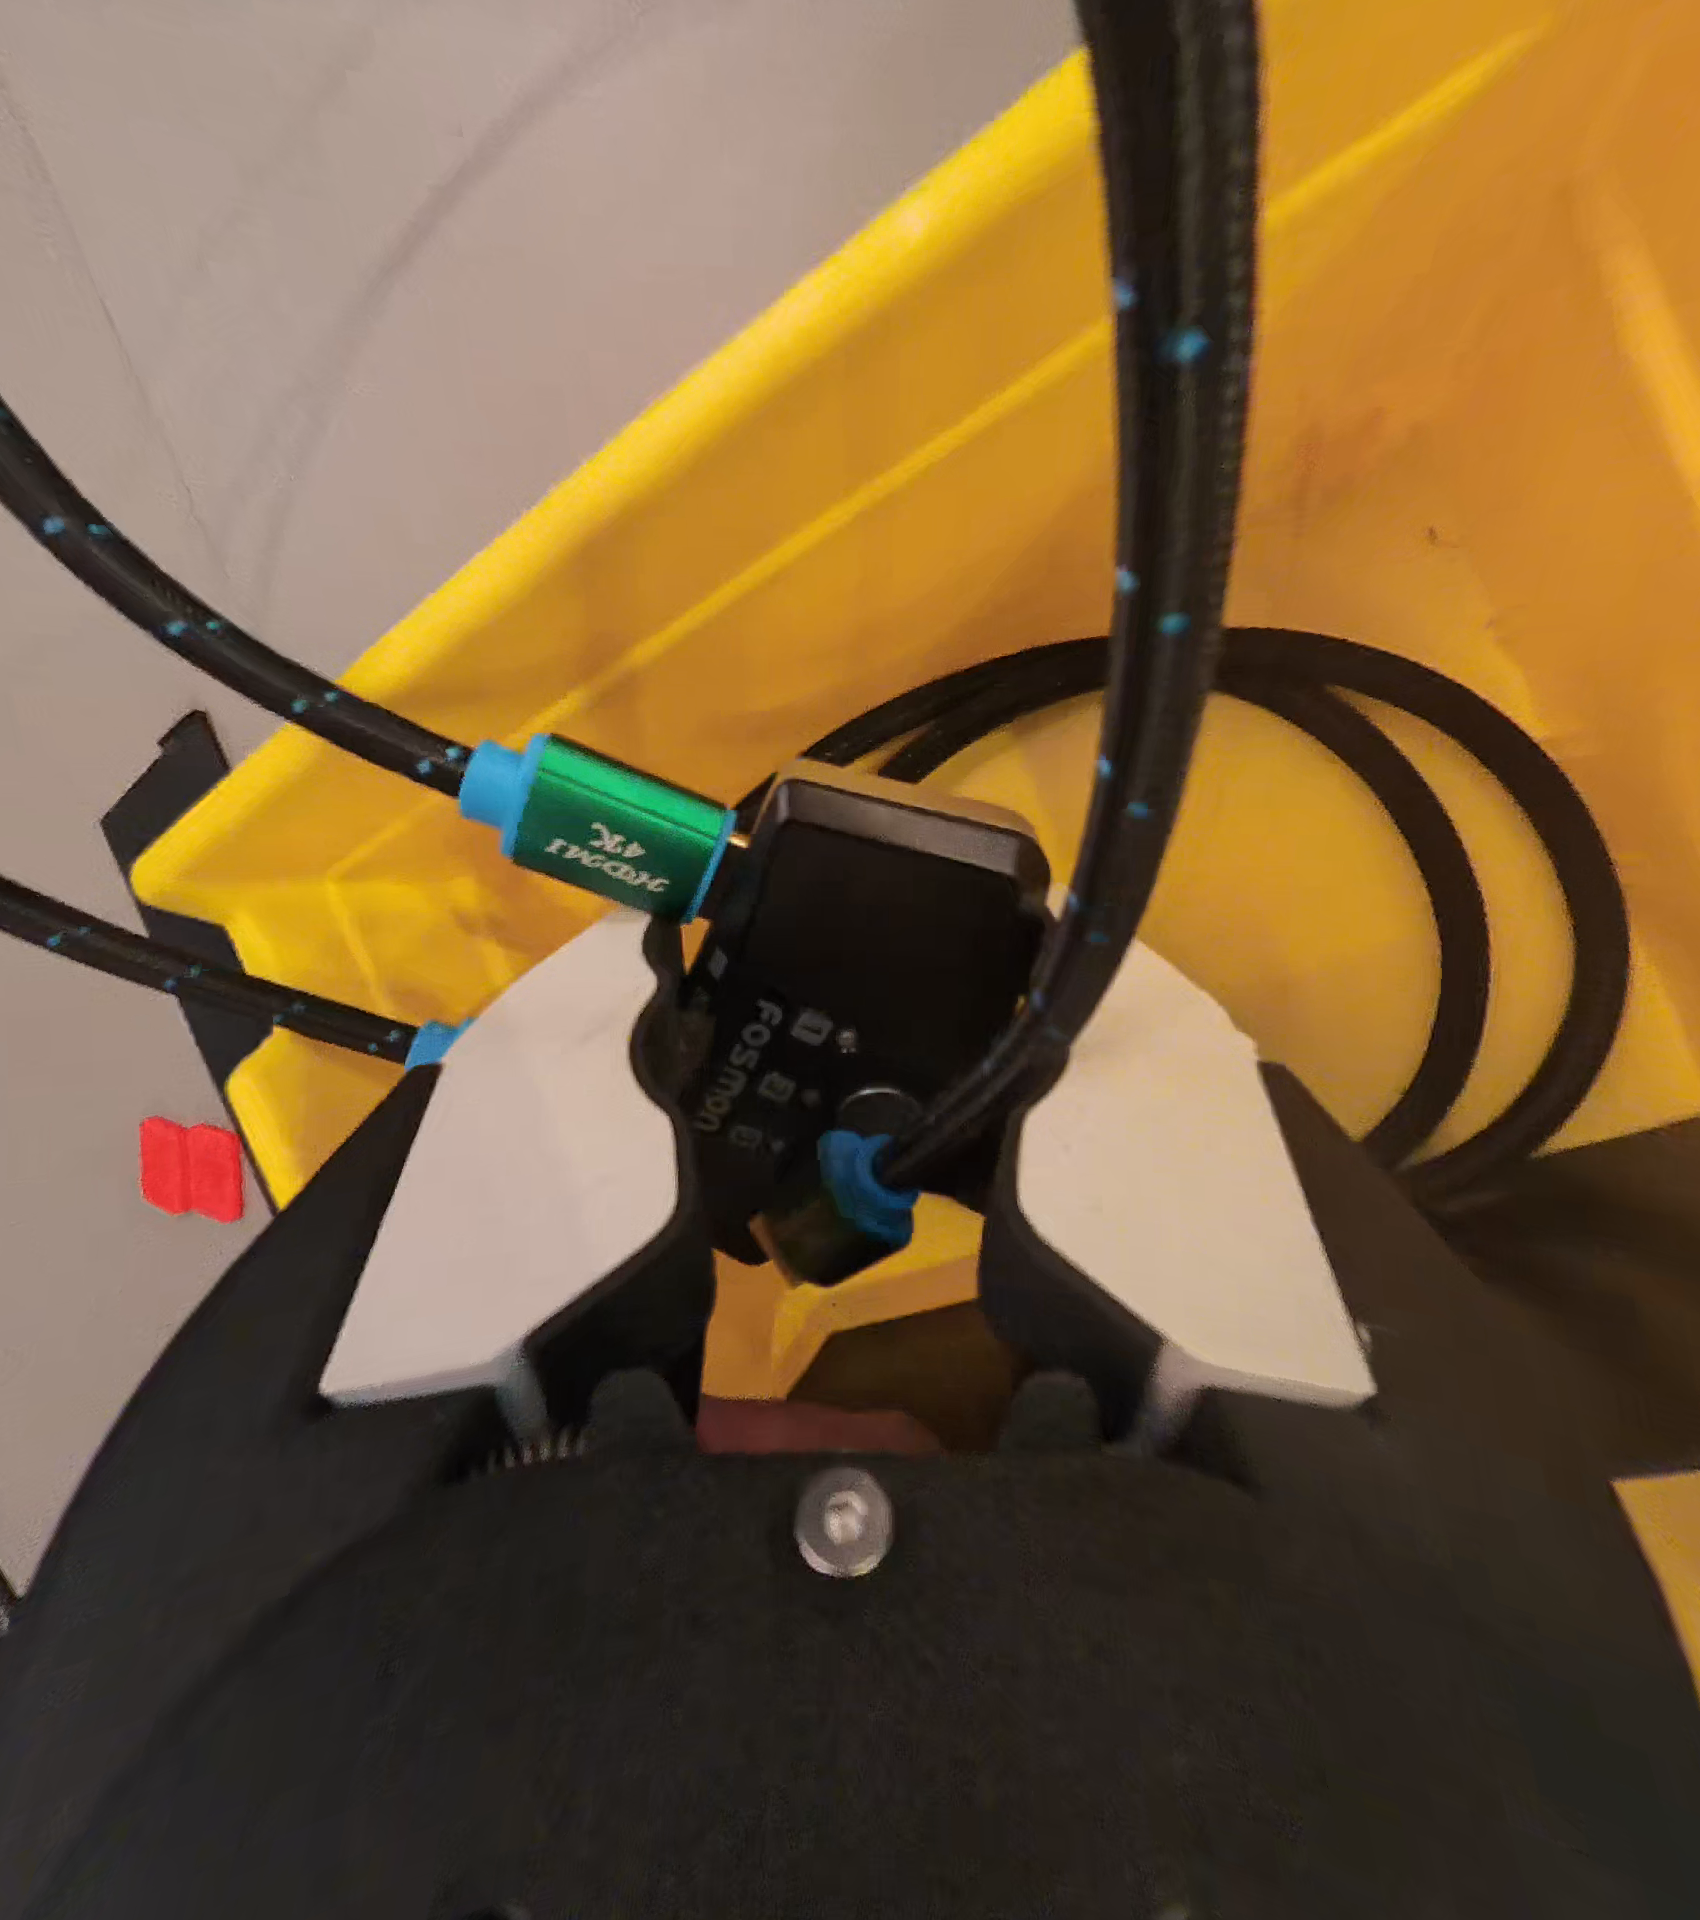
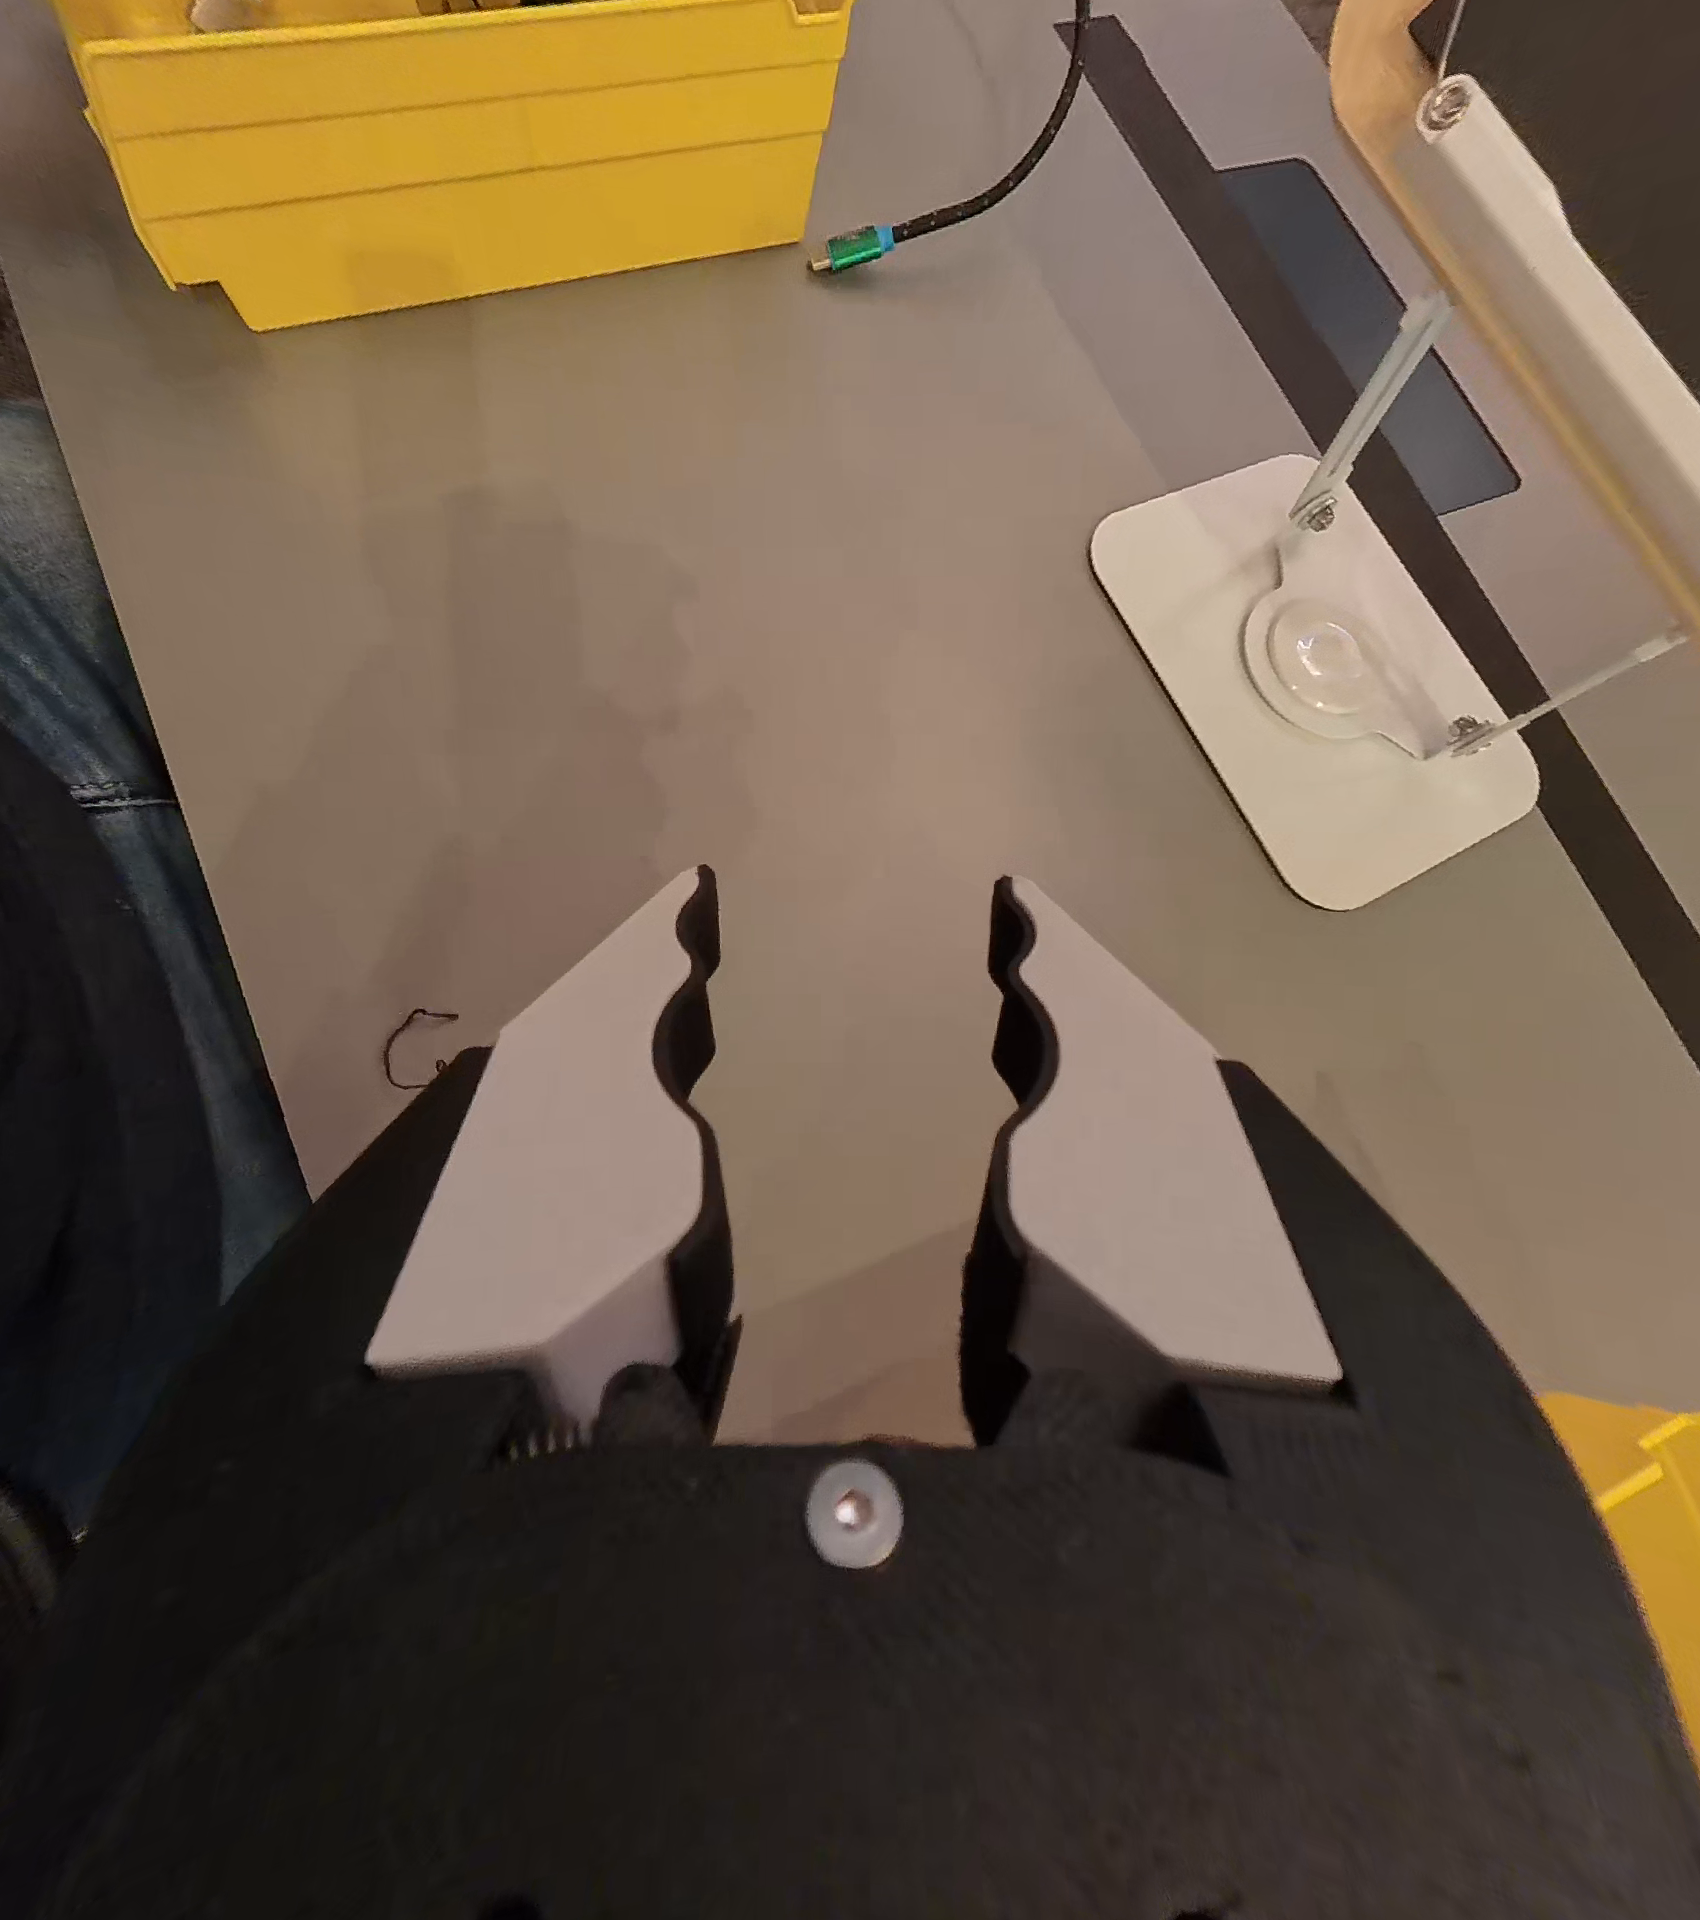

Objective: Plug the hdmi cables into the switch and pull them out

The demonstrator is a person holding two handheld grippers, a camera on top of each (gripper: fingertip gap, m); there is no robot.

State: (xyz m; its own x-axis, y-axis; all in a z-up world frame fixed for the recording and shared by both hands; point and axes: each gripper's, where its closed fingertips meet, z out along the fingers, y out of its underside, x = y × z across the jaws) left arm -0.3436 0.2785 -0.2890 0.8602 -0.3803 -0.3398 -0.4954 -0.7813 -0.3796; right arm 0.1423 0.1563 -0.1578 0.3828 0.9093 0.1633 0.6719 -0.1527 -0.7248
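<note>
Clamped between the fingers of the left claw is the black switch, which is held above the yellow bin with its far end tilted away from the camera. A green plug with a blue collar is seated in the switch's side on the left, its braided black cable arching away over the grey counter. A second plug is seen at the switch's near end, with its cable rising steeply past the switch. A third blue collar is partly hidden behind the left finger, so whether it is plugged in cannot be told. A black cable coil is seen inside the bin behind the switch, and a small red piece lies on the counter beside the bin.

Only the right wrist view shows the right claw, which is held empty with its fingers parted, pointing forward low over the counter. A loose green plug is seen lying on the counter well beyond that claw, just beside another yellow bin. A white stand base is seen to the right of that claw.
</note>
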